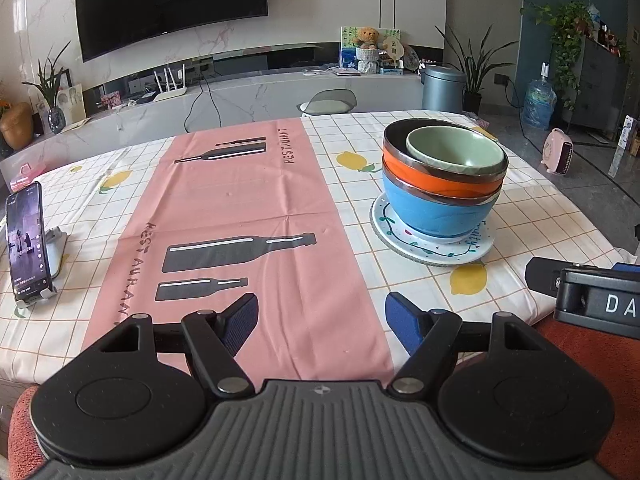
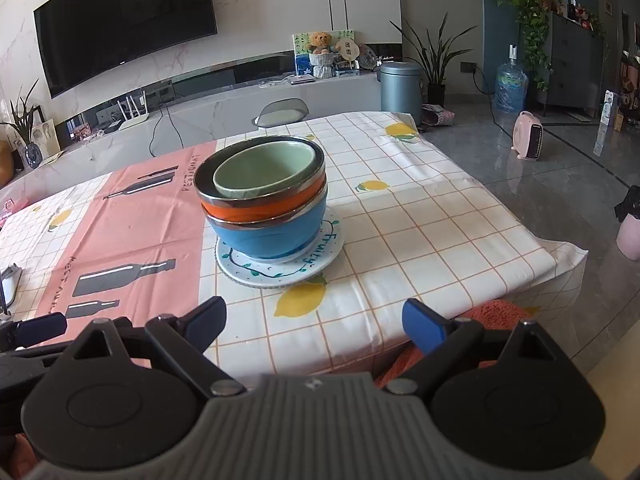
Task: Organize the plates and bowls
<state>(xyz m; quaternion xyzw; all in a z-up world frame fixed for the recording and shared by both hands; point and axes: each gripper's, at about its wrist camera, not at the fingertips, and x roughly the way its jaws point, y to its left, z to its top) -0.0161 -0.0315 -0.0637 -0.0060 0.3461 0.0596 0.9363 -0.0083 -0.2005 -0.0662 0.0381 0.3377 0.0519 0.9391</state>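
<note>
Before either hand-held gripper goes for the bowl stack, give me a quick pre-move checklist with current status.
1. Right hand-held gripper open, nothing between its fingers: ok.
2. Left hand-held gripper open and empty: ok.
3. Green bowl on top, free to lift: ok.
4. Orange bowl sits level in the blue bowl: not ok, it is tilted.
5. Plate flat on the tablecloth under the stack: ok.
6. Phone clear of the stack: ok.

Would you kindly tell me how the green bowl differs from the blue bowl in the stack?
The green bowl is smaller and sits on top, nested inside the orange bowl; the blue bowl is wider, at the bottom, resting on the plate. Green has no metal rim; blue has one. Both stand upright.
</note>
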